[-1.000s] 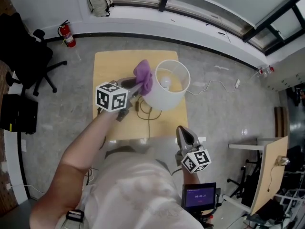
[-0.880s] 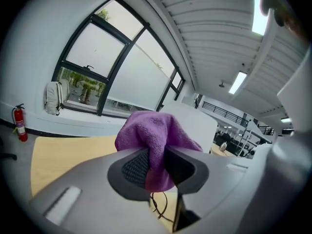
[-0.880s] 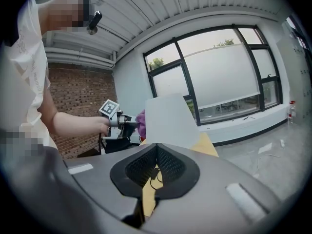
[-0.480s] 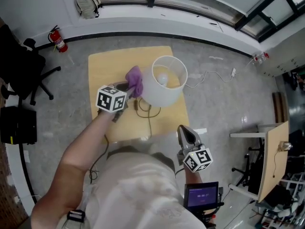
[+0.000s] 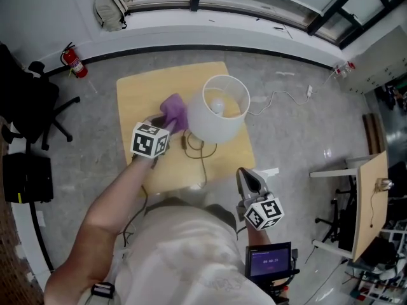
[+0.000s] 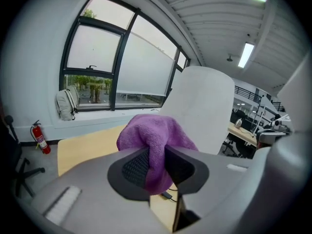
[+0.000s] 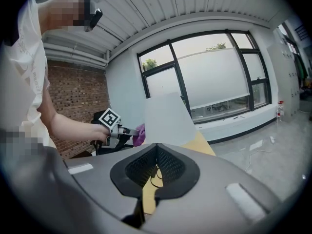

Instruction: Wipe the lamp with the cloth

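Left hand-held gripper (image 5: 164,122) pinching purple cloth (image 5: 174,112) beside lamp (image 5: 219,110), right hand-held gripper (image 5: 243,173) pressed together

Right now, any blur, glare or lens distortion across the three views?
Head view: sharp, evenly lit, no glare on the lamp. Left gripper view: strong fisheye, dark corners, ceiling light blown out, cloth in focus. Right gripper view: same fisheye, bright window, mosaic patches added over the person.

Base of the lamp (image 5: 219,124) hidden under its own shade.
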`<action>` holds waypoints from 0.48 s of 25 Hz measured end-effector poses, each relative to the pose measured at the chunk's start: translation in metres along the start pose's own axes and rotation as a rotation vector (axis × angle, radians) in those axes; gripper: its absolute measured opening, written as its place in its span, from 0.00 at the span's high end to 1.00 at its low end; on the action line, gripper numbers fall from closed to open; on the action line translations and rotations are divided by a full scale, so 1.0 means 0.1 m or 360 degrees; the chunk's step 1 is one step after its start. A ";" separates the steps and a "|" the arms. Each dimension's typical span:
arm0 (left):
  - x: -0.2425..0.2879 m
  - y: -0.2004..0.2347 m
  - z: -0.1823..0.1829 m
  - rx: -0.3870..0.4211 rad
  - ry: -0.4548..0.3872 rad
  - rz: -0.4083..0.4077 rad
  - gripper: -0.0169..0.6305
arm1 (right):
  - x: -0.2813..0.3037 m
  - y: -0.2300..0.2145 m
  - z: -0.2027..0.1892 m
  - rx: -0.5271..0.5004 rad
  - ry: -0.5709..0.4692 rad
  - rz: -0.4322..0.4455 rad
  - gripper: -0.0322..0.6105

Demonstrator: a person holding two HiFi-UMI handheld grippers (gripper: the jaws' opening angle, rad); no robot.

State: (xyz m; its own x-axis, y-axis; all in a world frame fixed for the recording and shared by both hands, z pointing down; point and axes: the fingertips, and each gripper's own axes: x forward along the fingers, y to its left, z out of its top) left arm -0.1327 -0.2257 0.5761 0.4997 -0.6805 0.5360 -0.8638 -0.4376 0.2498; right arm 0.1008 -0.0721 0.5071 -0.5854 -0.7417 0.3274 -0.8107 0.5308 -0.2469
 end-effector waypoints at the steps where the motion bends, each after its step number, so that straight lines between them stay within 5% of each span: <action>1: -0.05 0.00 0.00 0.0025 -0.0021 0.0017 0.84 | -0.01 0.00 -0.02 0.0009 0.0000 -0.0008 0.93; 12: -0.72 -0.33 -0.14 0.0158 -0.0236 0.0045 0.84 | 0.13 0.05 -0.03 -0.0007 -0.0027 0.0098 0.93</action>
State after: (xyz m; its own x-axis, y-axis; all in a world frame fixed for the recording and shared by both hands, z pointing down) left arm -0.1412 -0.1544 0.5410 0.4857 -0.7694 0.4149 -0.8707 -0.4680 0.1514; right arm 0.0885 -0.0780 0.5126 -0.6337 -0.7147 0.2961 -0.7734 0.5772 -0.2621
